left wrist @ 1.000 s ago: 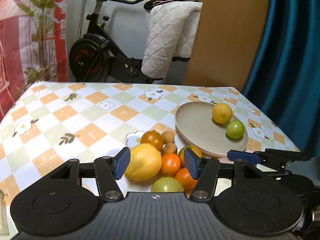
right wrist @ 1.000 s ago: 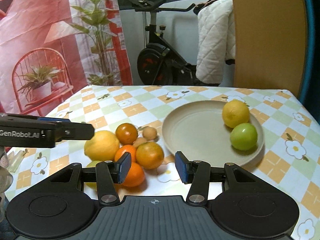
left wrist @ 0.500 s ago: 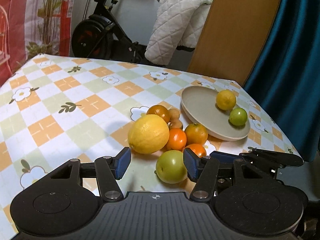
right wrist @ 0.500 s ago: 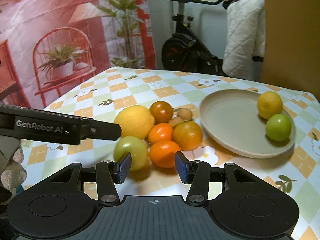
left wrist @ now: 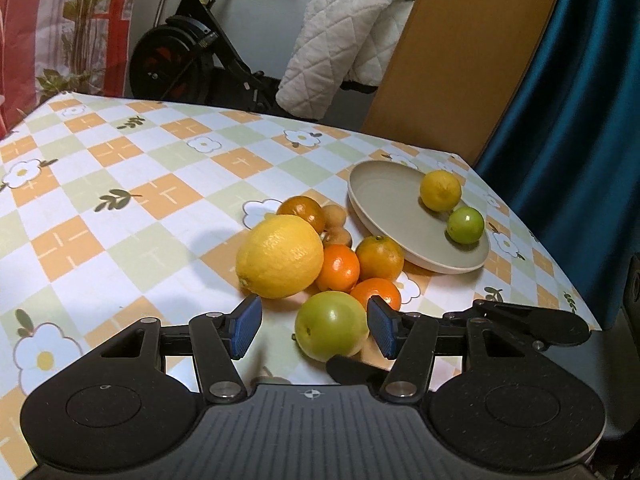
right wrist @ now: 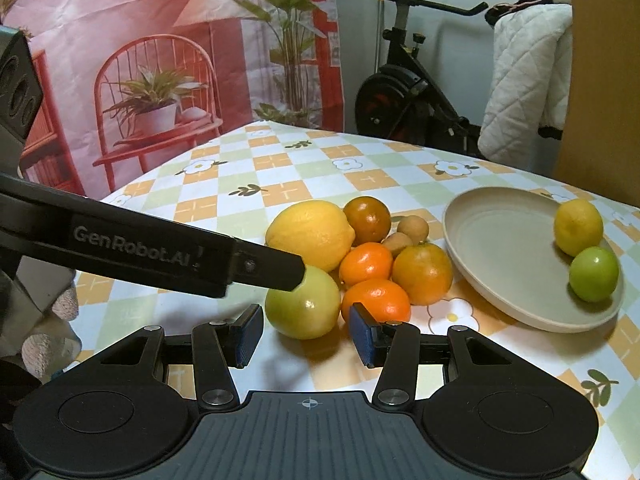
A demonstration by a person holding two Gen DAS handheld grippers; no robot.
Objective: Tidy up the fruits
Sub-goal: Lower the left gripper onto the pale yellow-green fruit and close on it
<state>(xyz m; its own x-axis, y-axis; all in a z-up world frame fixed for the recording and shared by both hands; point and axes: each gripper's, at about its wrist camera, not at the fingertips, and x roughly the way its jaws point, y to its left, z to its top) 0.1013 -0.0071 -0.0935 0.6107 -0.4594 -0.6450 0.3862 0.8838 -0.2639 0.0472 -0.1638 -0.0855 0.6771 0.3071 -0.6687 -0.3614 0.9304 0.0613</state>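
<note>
Fruits [left wrist: 336, 264] heaped on your table [left wrist: 120, 208], beside the plate [left wrist: 384, 216].
Your left gripper [left wrist: 312, 326] and right gripper [right wrist: 306, 334] both hover spread around the green fruit [right wrist: 302, 304], neither pinching it.

Green fruit [right wrist: 302, 304] before parted fingers [right wrist: 362, 336]

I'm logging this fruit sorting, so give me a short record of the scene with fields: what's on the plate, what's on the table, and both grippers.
plate: small lemon, small green fruit
table: big lemon, big green fruit, oranges, small brown fruits, in one cluster
left gripper: open, around big green fruit
right gripper: open, empty
</note>
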